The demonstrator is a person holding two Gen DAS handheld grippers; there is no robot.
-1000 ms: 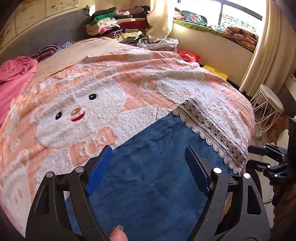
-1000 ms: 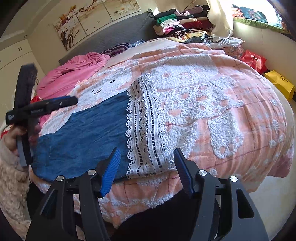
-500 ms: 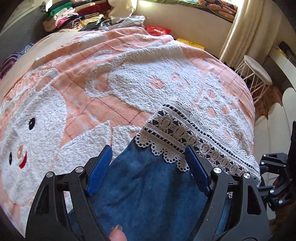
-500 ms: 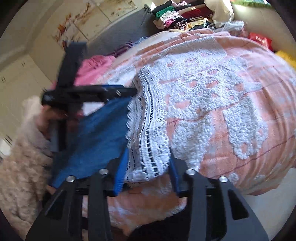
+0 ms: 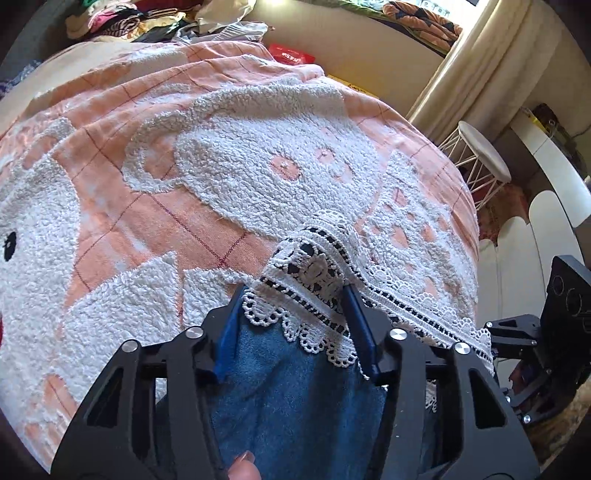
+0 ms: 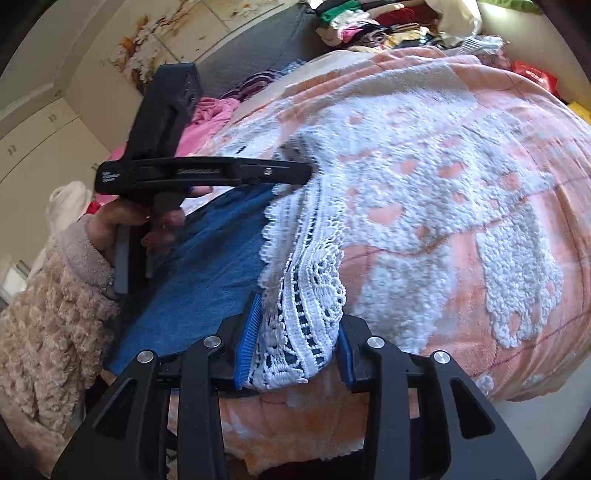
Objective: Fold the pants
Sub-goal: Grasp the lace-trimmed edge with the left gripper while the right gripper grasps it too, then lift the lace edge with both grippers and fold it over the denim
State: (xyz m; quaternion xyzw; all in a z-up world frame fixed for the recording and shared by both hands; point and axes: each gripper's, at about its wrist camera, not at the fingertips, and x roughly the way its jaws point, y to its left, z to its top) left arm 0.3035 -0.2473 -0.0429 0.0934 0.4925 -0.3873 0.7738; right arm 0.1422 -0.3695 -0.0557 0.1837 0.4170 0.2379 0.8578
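While both grippers pinch lace hem point(image 6: 306, 325) of pants point(image 5: 295, 398) near bed's front edge: left gripper point(image 5: 295, 314) jaws just closed on bunched lace, right gripper point(image 6: 295, 339) narrow, clamped on hem's other end. Risks: openwork lace slipping or tearing under pull; bedspread point(image 5: 221, 166) caught in pinch, dragging along; uneven lift skewing fold.

left gripper's point(image 5: 293, 317) far pad tips buried under bunched lace hem point(image 5: 314, 273), pants point(image 6: 207, 269) cut off by frame bottom, clothes pile point(image 6: 369, 22) too blurry, wall pictures point(image 6: 155, 40) smeared
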